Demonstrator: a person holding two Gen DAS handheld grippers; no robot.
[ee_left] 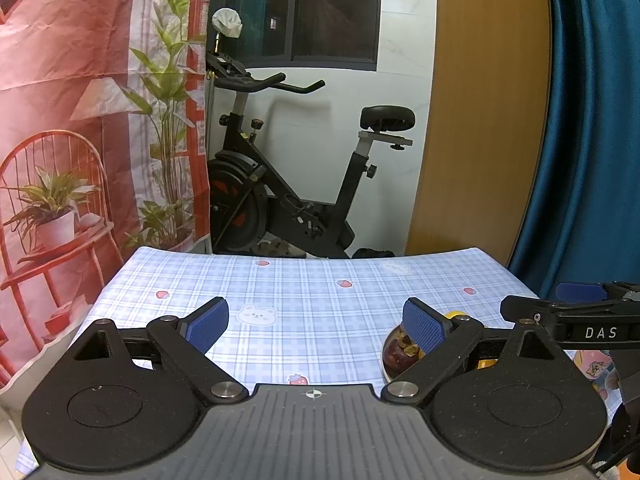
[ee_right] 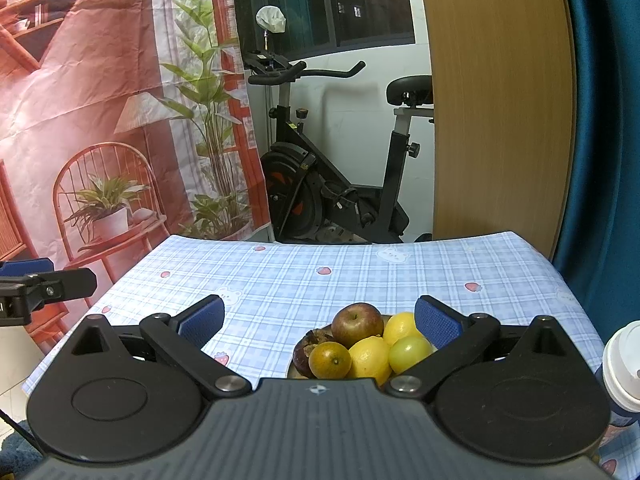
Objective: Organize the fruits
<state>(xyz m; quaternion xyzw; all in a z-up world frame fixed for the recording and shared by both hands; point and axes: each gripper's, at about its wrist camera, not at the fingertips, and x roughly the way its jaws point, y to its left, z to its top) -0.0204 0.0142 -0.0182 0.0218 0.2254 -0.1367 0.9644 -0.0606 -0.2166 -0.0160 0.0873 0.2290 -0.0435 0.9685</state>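
A: Where does the fruit sit against the fingers?

B: The right gripper (ee_right: 318, 320) hangs with its blue pads spread wide, holding nothing. The pile lies just ahead and below, towards its right finger: an orange (ee_right: 330, 360) nearest, a mangosteen (ee_right: 306, 350) at its left, two lemons (ee_right: 370, 358) and a greenish fruit (ee_right: 410, 354) to the right, an apple (ee_right: 357, 324) behind them.

A: And the other side?

B: The left gripper (ee_left: 316, 322) is also spread and empty. From its view the pile is off to the right, mostly behind its right finger; only the mangosteen (ee_left: 400, 350) and some yellow show. So I judge the right hand the nearer. The round fruits offer no long axis to line up on.

A: What is hidden?

B: The plate (ee_right: 296, 370) under the fruit is nearly all covered, its near rim cut off by the gripper body. Whether more fruit lies beneath, I cannot tell. A white-capped bottle (ee_right: 624, 368) stands at the right edge. The checked tablecloth (ee_right: 360, 280) further off is bare.
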